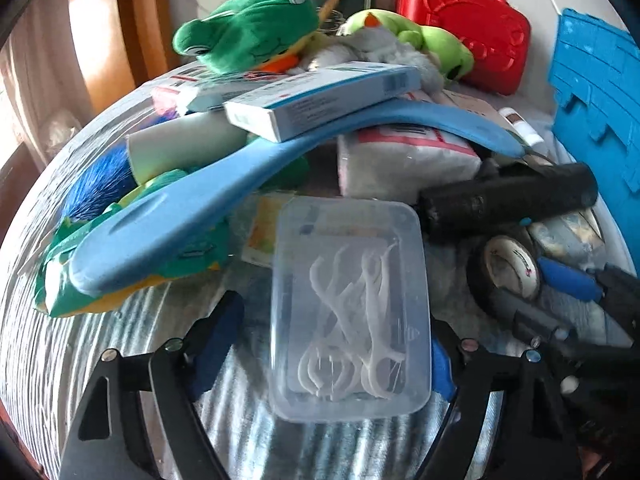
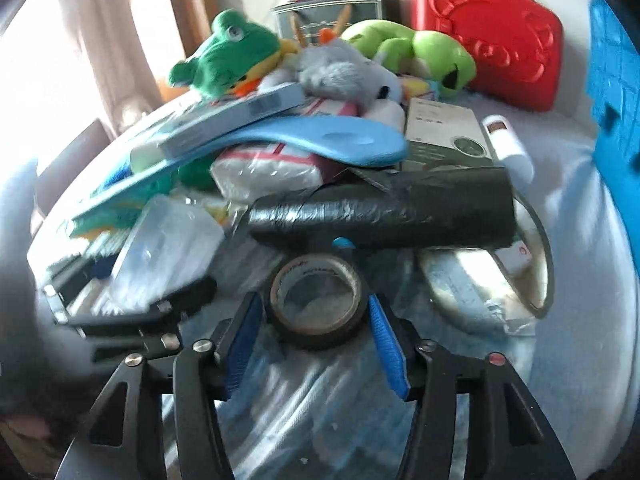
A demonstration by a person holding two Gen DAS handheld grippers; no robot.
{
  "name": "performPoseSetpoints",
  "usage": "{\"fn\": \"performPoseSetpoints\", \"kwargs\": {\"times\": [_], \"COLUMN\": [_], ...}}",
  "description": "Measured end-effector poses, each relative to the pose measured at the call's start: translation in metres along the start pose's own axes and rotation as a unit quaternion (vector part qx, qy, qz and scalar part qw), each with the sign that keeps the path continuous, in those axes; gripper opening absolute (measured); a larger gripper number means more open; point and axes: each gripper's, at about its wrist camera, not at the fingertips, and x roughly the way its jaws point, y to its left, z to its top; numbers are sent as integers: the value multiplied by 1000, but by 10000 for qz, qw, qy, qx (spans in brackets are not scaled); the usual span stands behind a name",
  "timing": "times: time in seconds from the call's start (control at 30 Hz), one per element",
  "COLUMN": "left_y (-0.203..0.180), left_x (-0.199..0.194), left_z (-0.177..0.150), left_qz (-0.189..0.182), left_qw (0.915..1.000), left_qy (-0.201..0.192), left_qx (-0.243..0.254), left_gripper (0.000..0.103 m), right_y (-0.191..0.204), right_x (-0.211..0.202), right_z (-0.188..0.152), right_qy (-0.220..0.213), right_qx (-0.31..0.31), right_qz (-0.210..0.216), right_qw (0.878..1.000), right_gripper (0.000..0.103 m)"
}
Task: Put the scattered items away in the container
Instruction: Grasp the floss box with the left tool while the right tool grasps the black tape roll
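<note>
Behind tape roll (image 2: 318,304) clamped in right tool (image 2: 316,328), black tube (image 2: 384,212), left tool (image 1: 340,344) clamping floss box (image 1: 348,300).

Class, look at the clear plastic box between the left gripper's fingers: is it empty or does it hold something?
Not empty: the clear plastic box holds white floss picks, visible through its see-through top.

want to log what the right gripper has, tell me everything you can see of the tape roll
The tape roll is a black ring of glossy tape wound on a pale core printed with small red lettering. It sits tilted, its open centre facing the right-wrist camera, above crinkled clear plastic. The right gripper is closed on it, a blue pad pressing each side. Its far edge meets a black wrapped cylinder. From the left wrist it shows at the right, beside the same blue pad.
</note>
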Motion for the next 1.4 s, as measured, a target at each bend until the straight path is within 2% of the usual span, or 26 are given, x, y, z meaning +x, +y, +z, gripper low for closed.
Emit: {"fn": "performPoseSetpoints", "kwargs": {"times": [0.07, 0.1, 0.13, 0.3, 0.37, 0.43, 0.5, 0.77, 0.87, 1.0, 1.17, 1.27, 1.4], "left_y": [1, 5, 8, 10, 9, 2, -4, -7, -6, -10, -7, -5, -7], "left_x": [2, 5, 6, 5, 4, 0, -3, -9, -18, -45, -89, -122, -175], "left_z": [1, 1, 1, 0, 0, 0, -1, -4, -5, 0, 21, 37, 58], "left_qz": [104, 223, 268, 306, 262, 183, 115, 306, 330, 402, 245, 123, -225], "left_qw": [9999, 9994, 9989, 9987, 9990, 9996, 9998, 9989, 9988, 9991, 9990, 9976, 9933], "left_qy": [35, 99, 141, 128, 103, 0, -63, 4, 86, -80, -375, -661, -1119], "left_qx": [-64, -235, -371, -391, -347, -218, -138, -368, -342, -67, 45, 141, 186], "left_gripper": [89, 102, 103, 103, 99, 76, 66, 59, 59, 59, 59, 59, 59], "right_y": [-5, -6, -6, -3, -3, -2, -2, 0, 3, 10, 20, 26, 40], "right_x": [2, 2, 2, 3, 3, 4, 4, 2, -2, -25, -70, -107, -168], "right_z": [-1, -1, -1, 0, -1, 0, 0, -1, -2, 1, 22, 40, 62], "right_qy": [-16, -17, -21, -8, -5, 4, 6, 14, 70, -52, -415, -779, -1376], "right_qx": [166, 209, 216, 168, 159, 117, 91, 101, 127, 177, 186, 239, 288], "right_qz": [79, 74, 59, -8, -11, -60, -72, -162, -195, -210, -410, -565, -823], "right_qw": [9998, 9998, 9997, 9999, 9999, 9999, 9999, 9998, 9997, 9996, 9981, 9951, 9866], "right_gripper": [56, 56, 56, 56, 56, 56, 57, 55, 55, 55, 55, 55, 55]}}
